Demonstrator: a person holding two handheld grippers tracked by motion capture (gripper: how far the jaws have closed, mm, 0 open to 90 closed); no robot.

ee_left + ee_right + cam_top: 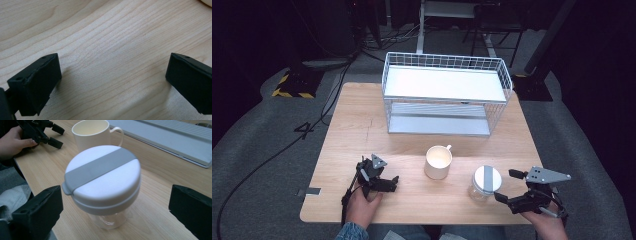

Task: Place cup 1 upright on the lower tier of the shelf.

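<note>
Flanking a glass jar [105,192] with jaws spread wide, the right tongs [512,187] sit at the near right corner of the tabletop [362,125], the jar standing between the jaws, which are not touching it. No brand, label or writing can be read on anything in view. Counted: one clear jar with a white lid [101,173] crossed by a grey band, one cream mug [438,161], one two-tier white wire shelf [444,92], two tongs. The jar stands upright just in front of the right tongs, with the mug near it to the left and the shelf farther back. The left tongs [387,177], held in a hand [362,205] at the near left edge, are also spread wide over bare wood, gripping nothing, well apart from the mug.
</note>
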